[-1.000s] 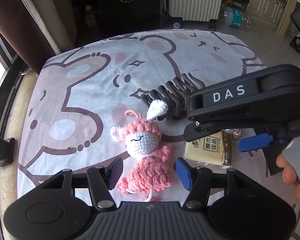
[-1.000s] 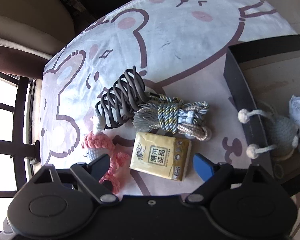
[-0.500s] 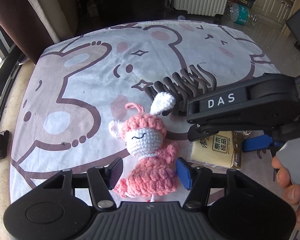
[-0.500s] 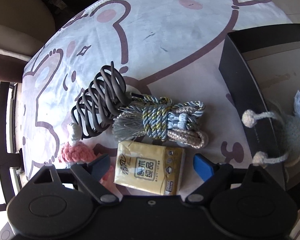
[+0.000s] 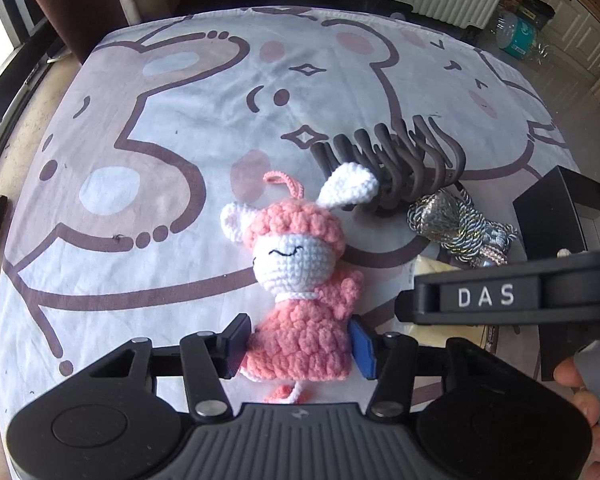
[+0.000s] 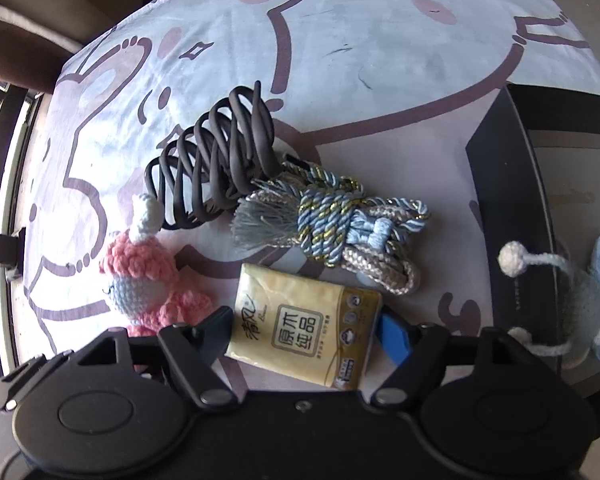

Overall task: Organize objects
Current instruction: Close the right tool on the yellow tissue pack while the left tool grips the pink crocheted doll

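At bottom centre of each view, jaws have just been closing. Left gripper (image 5: 298,346) pads touch both sides of pink crochet doll (image 5: 300,280). Right gripper (image 6: 306,334) pads sit w/ tissue pack (image 6: 306,326) between, contact unclear.

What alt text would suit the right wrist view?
The right gripper straddles a yellow tissue pack on a cartoon-print cloth; a rope bundle, dark hair claw and pink crochet doll lie beyond.
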### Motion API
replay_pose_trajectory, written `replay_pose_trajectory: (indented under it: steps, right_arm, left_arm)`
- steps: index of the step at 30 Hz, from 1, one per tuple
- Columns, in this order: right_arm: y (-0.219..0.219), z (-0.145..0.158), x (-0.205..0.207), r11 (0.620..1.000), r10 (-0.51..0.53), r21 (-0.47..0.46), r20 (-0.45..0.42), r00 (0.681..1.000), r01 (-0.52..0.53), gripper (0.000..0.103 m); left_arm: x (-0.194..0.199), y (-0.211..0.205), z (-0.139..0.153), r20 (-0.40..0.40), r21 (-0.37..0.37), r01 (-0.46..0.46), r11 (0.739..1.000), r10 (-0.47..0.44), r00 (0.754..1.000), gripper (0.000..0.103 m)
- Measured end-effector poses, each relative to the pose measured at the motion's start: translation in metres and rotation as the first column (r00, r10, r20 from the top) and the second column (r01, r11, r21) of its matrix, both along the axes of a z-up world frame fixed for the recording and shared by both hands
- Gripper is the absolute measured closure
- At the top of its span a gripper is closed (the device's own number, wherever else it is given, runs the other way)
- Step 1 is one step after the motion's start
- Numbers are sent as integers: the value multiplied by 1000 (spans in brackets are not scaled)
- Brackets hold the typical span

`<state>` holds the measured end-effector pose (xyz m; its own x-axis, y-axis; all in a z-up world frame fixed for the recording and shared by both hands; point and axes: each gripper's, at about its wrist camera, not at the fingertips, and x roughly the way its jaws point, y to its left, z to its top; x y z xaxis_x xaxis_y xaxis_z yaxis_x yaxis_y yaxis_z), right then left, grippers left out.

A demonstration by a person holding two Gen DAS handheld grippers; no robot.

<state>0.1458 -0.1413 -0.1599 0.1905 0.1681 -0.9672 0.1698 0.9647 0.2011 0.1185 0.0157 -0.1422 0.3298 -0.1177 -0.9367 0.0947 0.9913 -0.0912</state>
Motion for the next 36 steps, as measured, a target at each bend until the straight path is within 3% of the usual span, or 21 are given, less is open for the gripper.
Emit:
replay_pose_trajectory:
  steps: [10,22,24,26,36]
  right_arm:
    - [-4,5,-15,987,157,-34,-14,988,-157,26]
    - [-21,20,-27,990,126,56,30,992,-128,26]
    - [-24,24,-28,990,119,70,41,992,-121,26]
    - [-26,28,-28,990,114,75,53,992,-118,26]
    - [-23,37,-26,989,101,100,93,991,-110,27]
  left_arm:
    - [-13,3,-1,-143,-15,-25,1000,23,989,54]
    - [-8,-6,-4,-106,41,-59,997,64,992,46]
    - [-5,-7,-5,-106,38,-67,997,71,992,47]
    - [-3,-5,-6,-121,13,-75,997,76,990,58]
    - [-2,9,19,-48,10,-130,991,130,990,62]
